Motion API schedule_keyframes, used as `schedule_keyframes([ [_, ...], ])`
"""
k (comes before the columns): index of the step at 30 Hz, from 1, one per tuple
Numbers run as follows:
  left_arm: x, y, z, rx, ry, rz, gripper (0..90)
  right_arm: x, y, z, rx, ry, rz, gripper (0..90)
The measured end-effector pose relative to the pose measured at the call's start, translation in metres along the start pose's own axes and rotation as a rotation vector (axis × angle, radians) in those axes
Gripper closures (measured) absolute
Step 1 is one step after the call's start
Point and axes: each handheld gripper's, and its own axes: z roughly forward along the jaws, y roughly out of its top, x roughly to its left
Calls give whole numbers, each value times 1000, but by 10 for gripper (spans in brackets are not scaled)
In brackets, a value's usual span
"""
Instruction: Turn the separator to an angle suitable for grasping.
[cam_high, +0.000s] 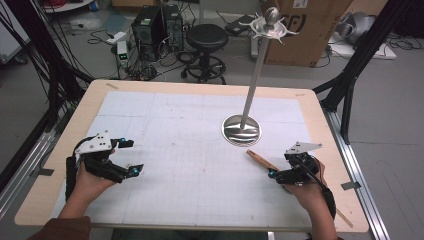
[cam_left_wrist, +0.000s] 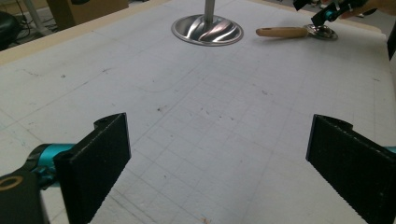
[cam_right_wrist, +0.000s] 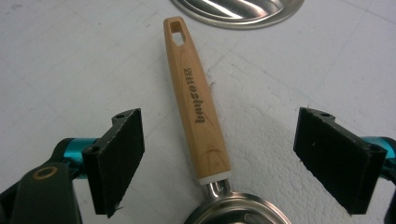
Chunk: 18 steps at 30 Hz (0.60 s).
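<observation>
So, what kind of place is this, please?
It looks like a lab or workshop for recording, not a home. Black frame posts stand beside the table, computer towers and loose cables lie on the floor, and a cardboard box stands behind.

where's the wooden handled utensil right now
The wooden-handled utensil lies on the table's right side in the high view, just below the stand's round metal base. It sits between the open jaws of the right gripper, untouched.

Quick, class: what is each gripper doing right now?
Left gripper: open, holding nothing.
Right gripper: open, jaws either side of the wooden handle, not touching it.
</observation>
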Motion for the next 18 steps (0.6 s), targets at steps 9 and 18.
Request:
schedule_keyframes([
  [9,0,-1,2,10,-9,-3,69,0,1,3,60,52,-45,358],
  [18,0,-1,3,18,-11,2,69,-2,5,8,125,64,-67,420],
])
